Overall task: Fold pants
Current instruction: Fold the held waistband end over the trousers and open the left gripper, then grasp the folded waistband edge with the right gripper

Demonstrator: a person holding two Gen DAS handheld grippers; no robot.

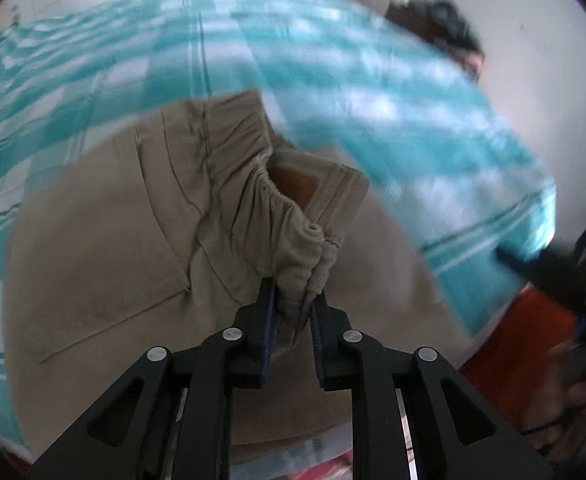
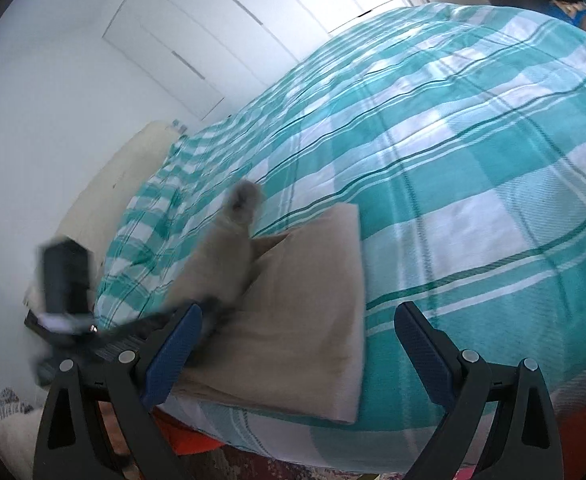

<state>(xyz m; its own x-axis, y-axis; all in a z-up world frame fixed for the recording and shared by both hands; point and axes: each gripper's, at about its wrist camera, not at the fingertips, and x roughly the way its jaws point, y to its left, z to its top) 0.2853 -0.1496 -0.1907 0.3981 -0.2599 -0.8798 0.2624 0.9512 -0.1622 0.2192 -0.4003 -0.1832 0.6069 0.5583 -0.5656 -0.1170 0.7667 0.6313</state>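
Left wrist: pants (image 1: 133, 240) waistband between hand-held gripper (image 1: 293, 304) pads.

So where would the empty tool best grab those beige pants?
Probably the free corner of the pants nearest the right tool, coming in low from the bed's near edge. That corner lies flat and thin, so open jaws can slide around it. The left tool already pinches the bunched waistband.

pants (image 2: 293, 300) on bed (image 2: 473, 160), wardrobe (image 2: 221, 32) behind bed
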